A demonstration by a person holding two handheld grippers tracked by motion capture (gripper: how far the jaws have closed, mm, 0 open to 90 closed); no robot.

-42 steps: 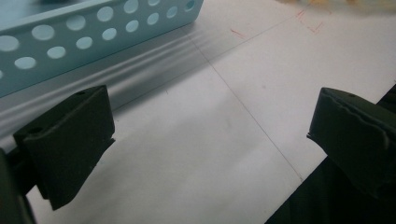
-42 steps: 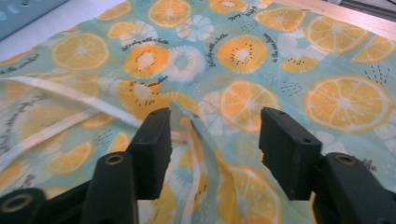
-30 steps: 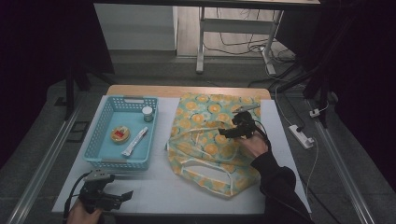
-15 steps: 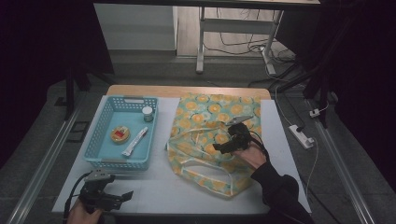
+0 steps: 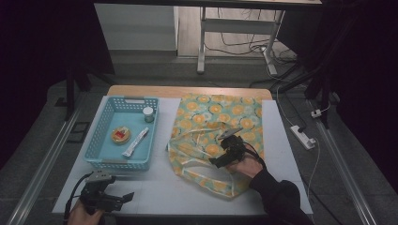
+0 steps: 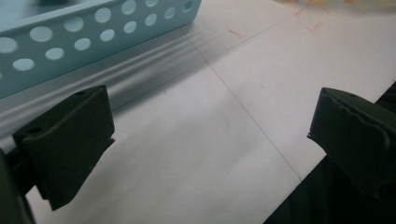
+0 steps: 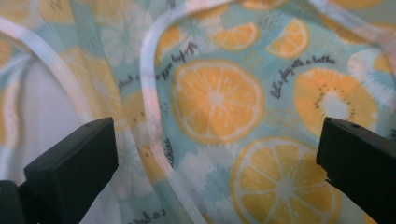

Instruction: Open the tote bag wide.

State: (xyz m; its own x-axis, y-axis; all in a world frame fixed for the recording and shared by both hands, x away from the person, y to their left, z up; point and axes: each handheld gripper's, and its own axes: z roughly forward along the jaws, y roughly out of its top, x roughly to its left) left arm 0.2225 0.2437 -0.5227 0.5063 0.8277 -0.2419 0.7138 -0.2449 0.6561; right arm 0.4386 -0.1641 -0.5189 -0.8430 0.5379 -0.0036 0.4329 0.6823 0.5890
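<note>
The work in hand looks like the approach to a grasp on the bag (image 5: pixel 217 140), a fruit-print cloth tote lying flat on the right half of the table (image 5: pixel 159 192), its mouth and white handles toward the near left. The right gripper (image 5: pixel 220 159) hangs low over the near part of the bag, jaws spread wide with nothing between them; they have just been opening, and in the right gripper view one white handle (image 7: pixel 149 93) curves across the orange-slice print between the two black jaws, closer to the left one. The left gripper (image 5: pixel 123 198) sits at the near left edge of the table, just in front of the basket (image 5: pixel 105 161), its jaws wide and empty too, bare tabletop showing between them. The basket holds a small jar (image 5: pixel 148 114), a round tin (image 5: pixel 120 135) and a tube (image 5: pixel 135 142) (likely the things meant to go into the bag, though that is only a guess). The next move probably calls for the right gripper to drop the last bit, centre the jaws on the handle or the mouth's hem, and pinch one layer only, so that lifting opens the bag instead of dragging the whole cloth along the table.
</note>
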